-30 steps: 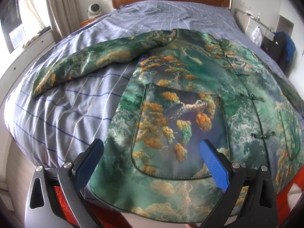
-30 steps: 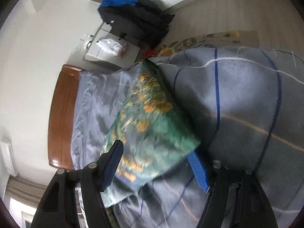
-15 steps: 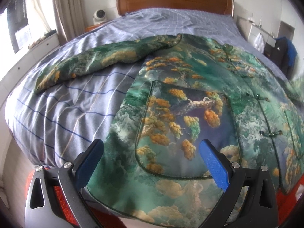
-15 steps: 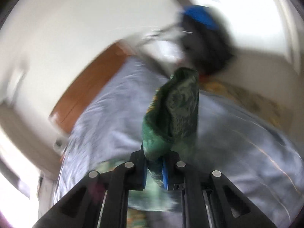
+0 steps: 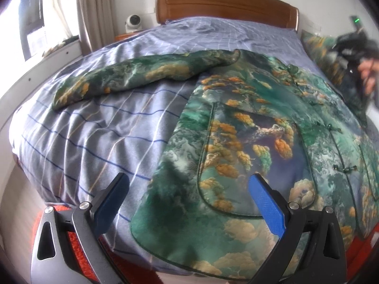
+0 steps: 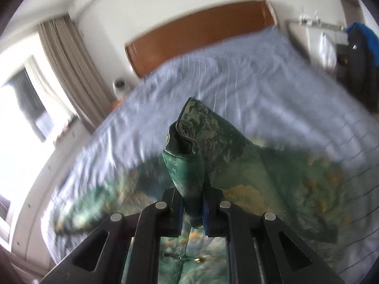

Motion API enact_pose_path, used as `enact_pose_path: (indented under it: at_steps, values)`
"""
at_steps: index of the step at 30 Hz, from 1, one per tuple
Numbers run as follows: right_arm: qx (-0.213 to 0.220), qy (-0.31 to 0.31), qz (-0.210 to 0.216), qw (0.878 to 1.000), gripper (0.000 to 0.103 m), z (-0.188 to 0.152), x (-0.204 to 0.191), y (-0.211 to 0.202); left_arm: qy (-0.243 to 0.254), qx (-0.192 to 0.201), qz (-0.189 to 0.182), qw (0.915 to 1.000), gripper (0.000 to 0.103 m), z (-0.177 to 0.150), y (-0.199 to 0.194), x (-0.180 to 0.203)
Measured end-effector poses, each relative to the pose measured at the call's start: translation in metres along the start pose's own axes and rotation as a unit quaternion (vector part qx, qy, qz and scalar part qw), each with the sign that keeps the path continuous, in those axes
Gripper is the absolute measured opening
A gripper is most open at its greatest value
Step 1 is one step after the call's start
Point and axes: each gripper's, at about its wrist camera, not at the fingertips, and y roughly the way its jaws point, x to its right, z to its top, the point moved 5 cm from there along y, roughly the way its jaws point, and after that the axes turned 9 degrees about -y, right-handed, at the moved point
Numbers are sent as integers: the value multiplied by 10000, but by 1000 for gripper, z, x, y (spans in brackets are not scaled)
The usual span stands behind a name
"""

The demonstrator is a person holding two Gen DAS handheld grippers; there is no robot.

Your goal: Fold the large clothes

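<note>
A large green jacket [image 5: 248, 137] with an orange and white landscape print lies spread face up on the bed, knot buttons down its front. Its left sleeve [image 5: 142, 80] stretches out to the left over the bedspread. My left gripper [image 5: 189, 196] is open and empty, hovering above the jacket's near hem. My right gripper [image 6: 192, 209] is shut on the end of the right sleeve [image 6: 191, 146] and holds it up above the jacket body; it also shows at the right edge of the left wrist view [image 5: 353, 54], with the lifted sleeve hanging from it.
The bed has a blue-grey striped bedspread [image 5: 94, 142] and a brown wooden headboard [image 5: 225, 4]. A small white camera [image 5: 133, 22] and curtains [image 5: 94, 11] stand at the back left. A white cabinet and dark clothes [image 6: 357, 54] are at the right. Red fabric [image 5: 75, 243] lies below the bed's near edge.
My right gripper closed on the right sleeve end, lifted it off the bed and swung round toward the jacket body. My left gripper drew back slightly and stayed open.
</note>
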Motion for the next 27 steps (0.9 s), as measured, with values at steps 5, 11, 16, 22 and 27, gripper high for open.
enact_pose_path:
  at_steps: [5,11,16,22,27]
  values:
    - [-577,-247,-256,9977,13,-55,-24,71,-36,-77,32,10000,101,-2,4,-1]
    - [-1219,340,306,9915,55,-89,-20,108,107,-83,155,9998,101,-6,6,4]
    - [-935,367,1341,9859,60,-76,-28,63,220,-143,180,9995,101,-8,10,10]
    - [-393,48,534,9978,64,-62,22,7,322,-179,176,9992,101,-10,12,15]
    - [-1137,281,-93,9931,64,-91,69,43,315,-320,189,9988,101,-12,19,14]
